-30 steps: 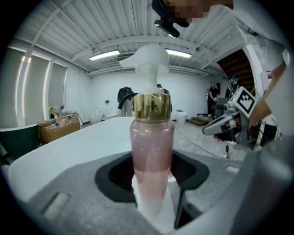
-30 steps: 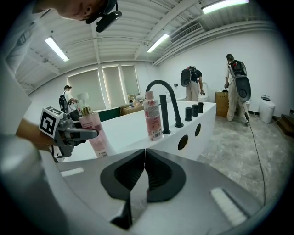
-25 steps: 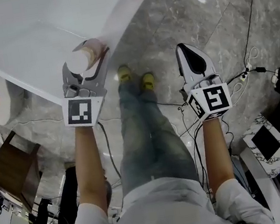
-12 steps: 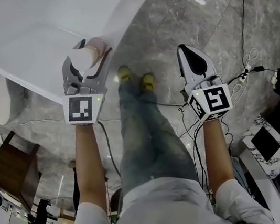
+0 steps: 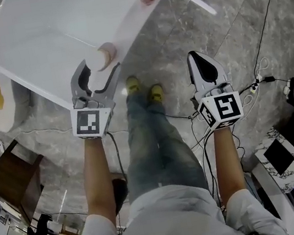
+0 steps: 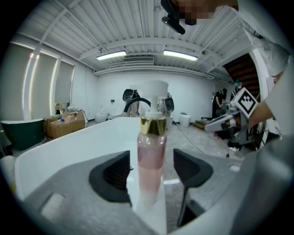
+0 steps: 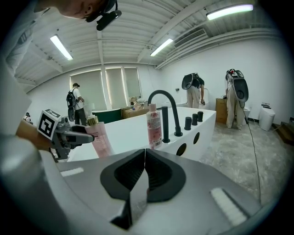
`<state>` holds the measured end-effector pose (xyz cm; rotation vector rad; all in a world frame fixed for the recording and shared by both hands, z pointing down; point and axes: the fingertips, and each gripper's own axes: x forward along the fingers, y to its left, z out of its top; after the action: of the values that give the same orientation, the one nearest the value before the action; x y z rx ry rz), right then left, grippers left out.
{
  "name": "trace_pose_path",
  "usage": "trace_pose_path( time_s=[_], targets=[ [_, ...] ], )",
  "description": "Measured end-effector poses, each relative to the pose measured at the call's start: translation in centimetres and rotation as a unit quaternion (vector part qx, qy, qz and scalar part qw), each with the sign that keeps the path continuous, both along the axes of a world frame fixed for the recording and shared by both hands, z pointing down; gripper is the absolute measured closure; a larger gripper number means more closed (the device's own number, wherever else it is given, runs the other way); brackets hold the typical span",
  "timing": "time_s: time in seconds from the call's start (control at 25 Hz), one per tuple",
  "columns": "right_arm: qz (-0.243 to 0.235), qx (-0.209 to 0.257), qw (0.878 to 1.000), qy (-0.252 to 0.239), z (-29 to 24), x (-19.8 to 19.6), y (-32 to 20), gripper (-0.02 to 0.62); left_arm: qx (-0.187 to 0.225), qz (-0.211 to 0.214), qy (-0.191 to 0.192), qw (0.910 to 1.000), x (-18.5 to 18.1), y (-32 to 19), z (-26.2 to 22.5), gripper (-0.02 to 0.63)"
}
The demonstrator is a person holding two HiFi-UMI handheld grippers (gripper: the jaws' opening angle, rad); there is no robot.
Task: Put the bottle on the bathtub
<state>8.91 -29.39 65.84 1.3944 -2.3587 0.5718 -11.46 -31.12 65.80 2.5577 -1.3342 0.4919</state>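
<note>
The grey marbled floor (image 5: 221,29) fills most of the head view, and the white bathtub (image 5: 39,40) lies slantwise across its upper left. A person stands beside the tub in jeans and yellow shoes (image 5: 141,84), with both bare forearms reaching forward. The left tool (image 5: 96,75) is at the tub's rim, toward the tub's near end. Its jaws have just been opening and now stand wide, released, with the bottle (image 5: 99,59) between them. In the left gripper view the dark pads (image 6: 112,176) stand clear of the bottle on both sides. The bottle stands upright on the narrow rim on the person's side, pink and see-through, with a gold collar and a white cap. The right tool (image 5: 196,58) hangs over the floor, well apart from the tub, its jaws clenched together on nothing, as the right gripper view shows. At the far end of the same rim a black curved faucet (image 7: 164,114) rises, and a second pink bottle (image 7: 154,124) stands just beside it. Thin cables (image 5: 257,76) trail over the floor on the right.
</note>
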Motion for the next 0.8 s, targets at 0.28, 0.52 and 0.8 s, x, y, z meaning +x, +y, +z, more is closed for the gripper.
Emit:
trace_pose_path(
  time_s=[0.28, 0.52, 0.8],
  targets=[
    [-0.002, 0.024, 1.000, 0.002, -5.2, 1.3, 0.1, 0.592, 0.012, -0.059, 0.013, 0.9981, -2.0, 1.6, -4.9, 0.365],
    [-0.003, 0.046, 0.999, -0.007, -10.6, 1.1, 0.8, 0.592, 0.038, -0.116, 0.027, 0.9922, -4.7, 3.0, -11.0, 0.411],
    [-0.001, 0.070, 0.997, -0.019, -17.0, 1.7, 2.0, 0.591, 0.056, -0.157, 0.020, 0.9858, -5.5, 5.8, -17.7, 0.505]
  ],
)
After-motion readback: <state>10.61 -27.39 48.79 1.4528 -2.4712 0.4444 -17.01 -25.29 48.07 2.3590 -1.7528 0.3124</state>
